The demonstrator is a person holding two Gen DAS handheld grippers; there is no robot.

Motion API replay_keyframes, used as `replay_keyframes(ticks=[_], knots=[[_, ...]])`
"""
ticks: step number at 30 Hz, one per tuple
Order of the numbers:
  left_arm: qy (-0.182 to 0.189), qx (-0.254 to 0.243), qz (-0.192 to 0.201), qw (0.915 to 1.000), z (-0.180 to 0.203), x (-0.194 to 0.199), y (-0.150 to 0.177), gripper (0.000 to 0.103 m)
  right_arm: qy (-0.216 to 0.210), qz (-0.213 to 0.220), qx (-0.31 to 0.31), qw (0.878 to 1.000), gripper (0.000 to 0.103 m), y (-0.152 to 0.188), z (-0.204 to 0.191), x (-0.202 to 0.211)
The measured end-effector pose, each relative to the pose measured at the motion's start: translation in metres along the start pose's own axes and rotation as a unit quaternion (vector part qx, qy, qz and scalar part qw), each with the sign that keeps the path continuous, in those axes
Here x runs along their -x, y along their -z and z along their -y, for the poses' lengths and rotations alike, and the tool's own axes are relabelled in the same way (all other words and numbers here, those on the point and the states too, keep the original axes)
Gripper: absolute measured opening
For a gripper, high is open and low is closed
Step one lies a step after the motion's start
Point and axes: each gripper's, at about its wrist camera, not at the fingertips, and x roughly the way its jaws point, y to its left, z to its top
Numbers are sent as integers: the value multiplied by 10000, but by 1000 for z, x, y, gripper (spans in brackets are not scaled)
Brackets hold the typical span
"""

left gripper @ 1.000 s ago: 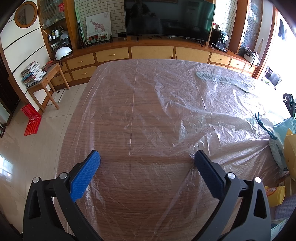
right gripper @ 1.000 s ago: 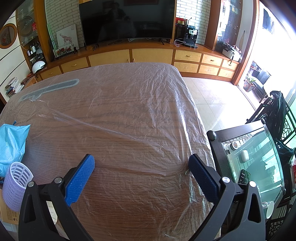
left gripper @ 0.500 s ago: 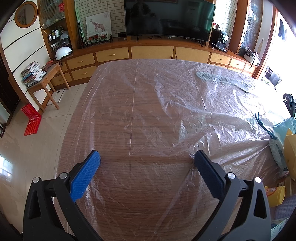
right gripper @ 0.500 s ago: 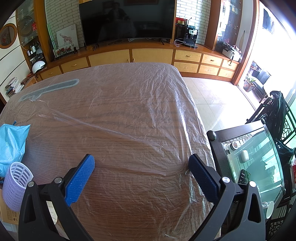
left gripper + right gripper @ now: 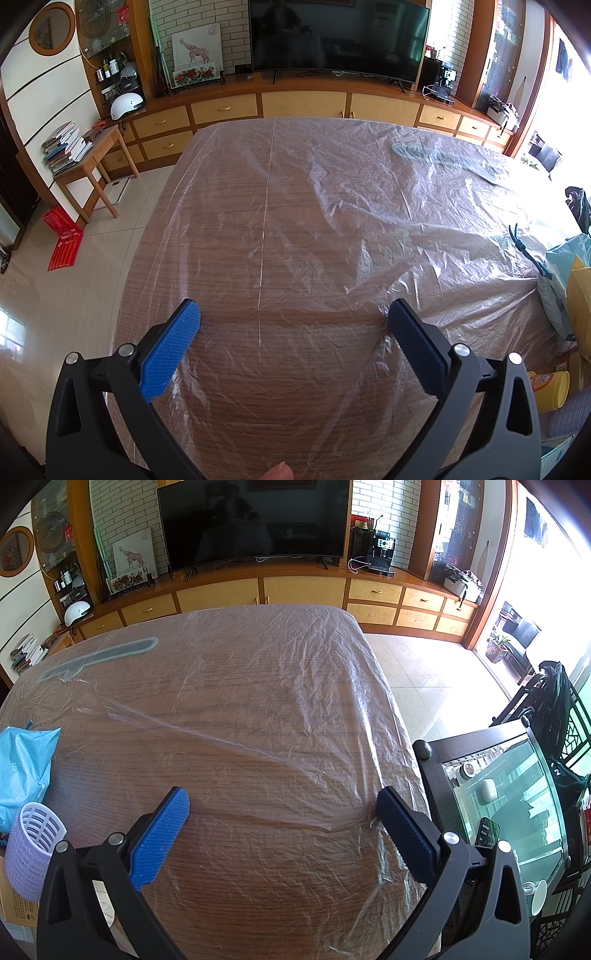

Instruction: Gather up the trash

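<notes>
The left tongs point(image 5: 293, 317) fill the bottom of the left wrist view, jaws spread wide with nothing between them. The bright blue pad point(image 5: 170, 356) sits at lower left, the darker one at lower right, each on a black arm rising from the bottom corners. A fingertip point(image 5: 277, 472) shows at the bottom edge, centre. The right tongs point(image 5: 282, 805) stand the same way in the right wrist view: jaws wide apart, empty, pads angled inward from the lower corners.

Crinkled glossy plastic sheet point(image 5: 369, 206), wood-grain table point(image 5: 236, 424)
</notes>
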Motion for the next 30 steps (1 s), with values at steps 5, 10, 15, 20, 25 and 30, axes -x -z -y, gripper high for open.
replay_keyframes(ticks=[5, 10, 15, 20, 25, 30], knots=[[0, 1, -1, 10000, 0, 0, 0, 102, -1, 0, -1, 10000, 99, 1, 0, 0], [0, 0, 0, 10000, 0, 0, -1, 102, -2, 0, -2, 10000, 99, 0, -1, 1], [36, -62, -91, 9999, 1, -1, -4, 102, 113, -122, -118, 9998, 99, -1, -1, 3], [182, -110, 40, 9998, 3, 18, -20, 102, 421, 230, 83, 9988, 99, -13, -13, 43], [510, -546, 179, 9970, 31, 67, -15, 102, 63, 430, 299, 9986, 99, -5, -45, 77], [777, -987, 378, 9914, 66, 104, 11, 102, -216, 355, 400, 9983, 99, 8, -63, 99]])
